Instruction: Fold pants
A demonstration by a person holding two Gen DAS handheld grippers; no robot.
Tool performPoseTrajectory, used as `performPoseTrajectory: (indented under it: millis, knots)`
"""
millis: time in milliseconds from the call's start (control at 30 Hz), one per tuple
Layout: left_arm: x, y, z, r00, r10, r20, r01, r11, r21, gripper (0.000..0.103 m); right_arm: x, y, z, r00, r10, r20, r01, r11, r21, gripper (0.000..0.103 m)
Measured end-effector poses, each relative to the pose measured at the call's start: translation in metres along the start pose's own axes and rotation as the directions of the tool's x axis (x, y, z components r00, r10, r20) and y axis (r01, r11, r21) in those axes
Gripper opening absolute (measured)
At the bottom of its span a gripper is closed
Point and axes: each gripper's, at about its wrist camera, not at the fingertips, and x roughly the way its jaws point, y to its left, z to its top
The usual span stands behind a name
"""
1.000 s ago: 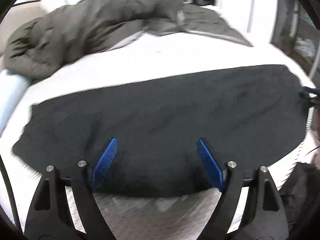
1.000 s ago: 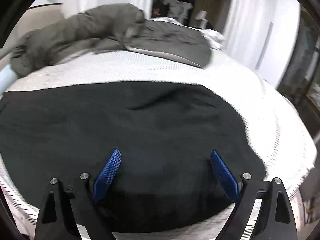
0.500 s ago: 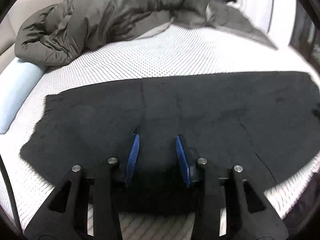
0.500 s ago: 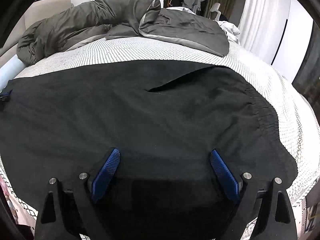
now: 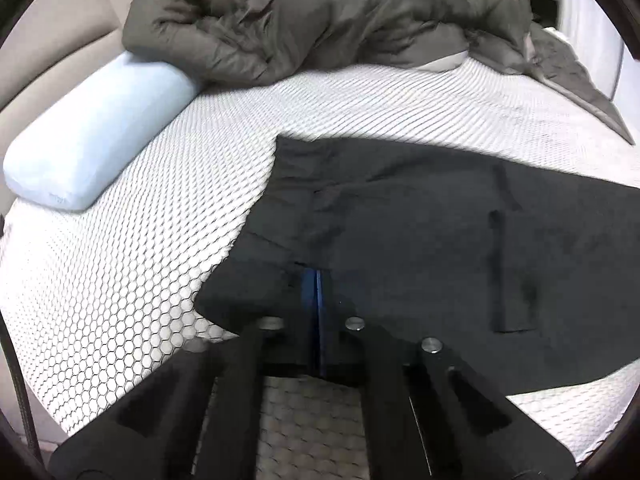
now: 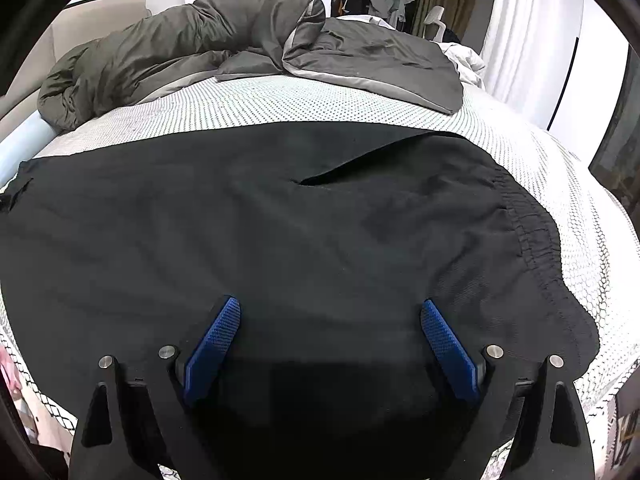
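Observation:
Black pants [image 6: 280, 232] lie spread flat across the white bed, with the elastic waistband [image 6: 532, 240] at the right. My right gripper [image 6: 330, 320] is open, its blue pads over the near part of the pants close to the waist. In the left wrist view the leg end of the pants [image 5: 400, 240] is partly lifted and turned over itself. My left gripper [image 5: 316, 292] is shut on the near leg hem of the pants, with fabric draped over its fingers.
A grey duvet [image 5: 320, 16] is bunched at the far side of the bed and also shows in the right wrist view [image 6: 240, 40]. A light blue bolster pillow [image 5: 92, 136] lies at the left. The white honeycomb mattress cover [image 5: 120, 272] surrounds the pants. White curtains [image 6: 524, 28] hang behind.
My left gripper closed from wide open onto the pants' leg hem and pulled it, so the leg end now folds toward the right. My right gripper stayed open and nearly still.

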Motion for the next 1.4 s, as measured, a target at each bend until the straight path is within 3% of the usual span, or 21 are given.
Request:
performPoseTrajectory:
  millis: [67,133,267,367,400,500,567,600,667,700,767,833,933,1000,1100,1133,1200,1233,1300,1400]
  knots:
    - [-0.004,-0.021,0.009,0.996,-0.092,0.004,0.092,0.995,0.047,0.013,-0.002,0.0,0.002,1.0,0.006,0.006,-0.006,1.0,0.013,0.092]
    - [0.003,-0.039,0.017,0.994,-0.112,-0.008,0.112,0.987,0.115,0.015,-0.004,0.002,0.003,1.0,0.016,0.006,-0.016,1.0,0.02,0.092]
    - [0.05,-0.039,0.034,0.996,-0.014,-0.093,0.03,0.985,0.167,0.018,-0.004,0.01,0.008,1.0,0.015,-0.001,-0.015,1.0,-0.015,0.092]
    - [0.059,-0.014,0.036,0.994,0.076,-0.074,-0.064,0.986,0.156,0.016,-0.006,0.006,0.001,1.0,-0.003,-0.007,0.003,1.0,-0.024,0.092]
    - [0.059,-0.006,0.038,0.994,0.072,-0.078,-0.061,0.988,0.143,0.015,-0.007,0.002,-0.001,1.0,-0.003,-0.005,0.003,1.0,-0.014,0.092]
    - [0.047,0.005,0.042,0.996,0.044,-0.079,-0.037,0.996,0.087,0.014,-0.012,-0.008,-0.004,1.0,0.012,0.0,-0.012,1.0,0.014,0.092]
    - [0.029,-0.006,0.048,0.998,-0.063,-0.025,0.064,0.996,0.061,0.018,-0.016,-0.007,-0.005,1.0,0.011,0.004,-0.011,1.0,0.014,0.092]
    - [0.025,-0.011,0.053,0.993,-0.115,-0.011,0.116,0.991,0.063,0.022,-0.018,-0.005,-0.004,1.0,0.013,0.002,-0.013,1.0,0.01,0.093]
    - [0.03,-0.03,0.062,0.987,-0.159,-0.019,0.16,0.982,0.099,0.042,-0.017,-0.001,-0.003,1.0,0.024,-0.001,-0.024,1.0,0.001,0.093]
    - [0.039,-0.036,0.065,0.988,-0.15,-0.036,0.154,0.98,0.126,0.043,-0.016,0.001,-0.002,1.0,0.027,-0.002,-0.027,1.0,-0.002,0.093]
    - [0.07,-0.042,0.064,0.993,-0.041,-0.108,0.06,0.982,0.181,0.043,-0.017,0.003,-0.005,1.0,0.025,-0.005,-0.025,1.0,-0.012,0.092]
    - [0.09,-0.023,0.067,0.991,0.047,-0.128,-0.032,0.992,0.119,0.053,-0.02,0.0,-0.009,1.0,0.01,-0.007,-0.01,1.0,-0.022,0.092]
    - [0.078,0.001,0.068,0.989,0.08,-0.124,-0.081,0.997,-0.004,0.044,-0.032,-0.017,-0.016,1.0,-0.029,0.002,0.029,0.999,-0.019,0.089]
    - [0.05,0.0,0.06,0.992,0.1,-0.08,-0.098,0.995,0.025,0.044,-0.045,-0.032,-0.02,0.999,0.027,0.023,-0.027,1.0,-0.001,0.089]
    - [-0.006,-0.037,0.035,1.0,0.012,0.022,-0.013,0.998,0.057,0.054,-0.068,-0.056,-0.03,0.995,-0.044,0.085,0.041,0.998,0.039,0.09]
    - [-0.029,-0.056,0.024,0.997,-0.05,0.058,0.046,0.997,0.061,0.067,-0.074,-0.064,-0.033,0.994,-0.047,0.101,0.04,0.997,0.069,0.088]
    - [-0.049,-0.09,0.013,0.985,-0.136,0.103,0.128,0.988,0.085,0.074,-0.077,-0.071,-0.038,0.994,-0.024,0.102,0.014,0.995,0.097,0.081]
    - [-0.063,-0.118,0.003,0.97,-0.214,0.116,0.2,0.972,0.123,0.074,-0.074,-0.067,-0.038,0.996,-0.011,0.089,0.004,0.997,0.079,0.073]
    - [-0.074,-0.161,-0.013,0.943,-0.315,0.105,0.297,0.942,0.157,0.079,-0.062,-0.05,-0.04,0.998,0.001,0.063,-0.001,1.0,0.001,0.071]
    - [-0.082,-0.241,-0.034,0.876,-0.48,0.056,0.457,0.86,0.228,0.08,-0.048,-0.027,-0.048,0.996,-0.057,0.064,0.065,0.99,-0.127,0.071]
